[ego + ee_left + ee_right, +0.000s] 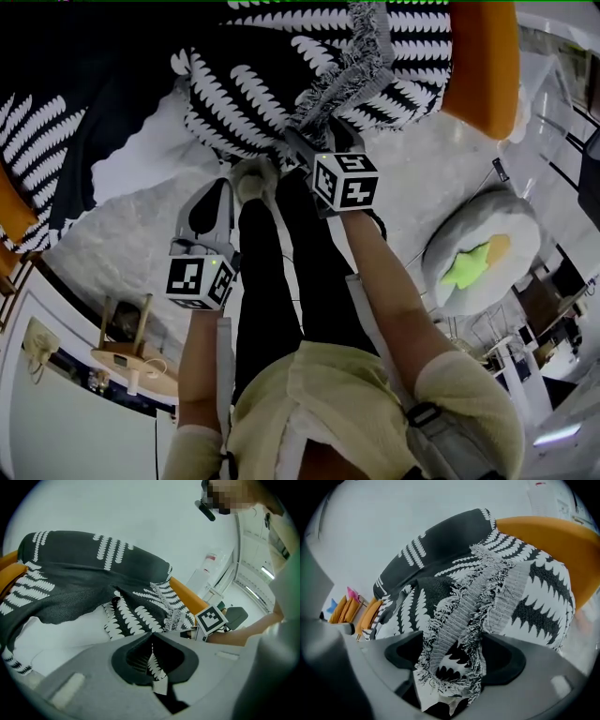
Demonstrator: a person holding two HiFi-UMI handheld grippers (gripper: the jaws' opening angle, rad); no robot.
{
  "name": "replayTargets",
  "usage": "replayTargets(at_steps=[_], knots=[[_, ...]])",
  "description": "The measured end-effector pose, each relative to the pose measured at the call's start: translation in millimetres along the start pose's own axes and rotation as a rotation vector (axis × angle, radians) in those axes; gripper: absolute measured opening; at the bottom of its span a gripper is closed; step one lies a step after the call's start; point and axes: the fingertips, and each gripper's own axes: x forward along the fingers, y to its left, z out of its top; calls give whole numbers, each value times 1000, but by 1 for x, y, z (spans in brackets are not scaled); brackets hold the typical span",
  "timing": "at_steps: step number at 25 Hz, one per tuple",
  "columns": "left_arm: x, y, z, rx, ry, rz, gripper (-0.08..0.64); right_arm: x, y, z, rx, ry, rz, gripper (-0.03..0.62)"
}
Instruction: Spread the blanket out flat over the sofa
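Pale speckled floor (pixel 94 248) underfoot, orange sofa (pixel 483 66) straight ahead of both claws.

Left claw (pixel 152 657): your jaws are pressed together on a thin fold of the blanket (pixel 93 573). One leaf-print strip is pinched on the line where the pads meet, and a short end sticks out on the camera side.

Right claw (pixel 454 665): your jaws are spread wide. The blanket's fringed edge is bunched in the gap, with a dark pad showing on each side of it. It looks loose, not squeezed.

Outward from the left claw: the blanket climbs away over the sofa, black with rows of white leaves. A bare white patch (pixel 61 634) lies just past the tip, below the hem. The right claw's marker cube (pixel 211 619) sits just to the right, close by.

Outward from the right claw: the grey fringed strip runs up and away over a fold of bold black-and-white print. The sofa's orange is uncovered to the right of it.

From the head view, both claws sit side by side at the near edge of the blanket. The blanket is rumpled and doubled over on itself, not flat.

A round white cushion with a green and orange middle (pixel 483 248) lies on the floor, well off to the right of the right claw and nearer you. A small wooden table (pixel 127 361) stands off to the left of the left claw, also back toward you.
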Motion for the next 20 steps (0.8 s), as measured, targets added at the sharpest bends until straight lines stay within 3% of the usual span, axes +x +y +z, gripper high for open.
replayTargets(at_steps=[8, 20], knots=[[-3, 3, -4, -15, -1, 6, 8, 11, -6, 0, -22, 27, -63, 377], [-7, 0, -7, -7, -8, -16, 5, 7, -23, -3, -29, 26, -148, 231]])
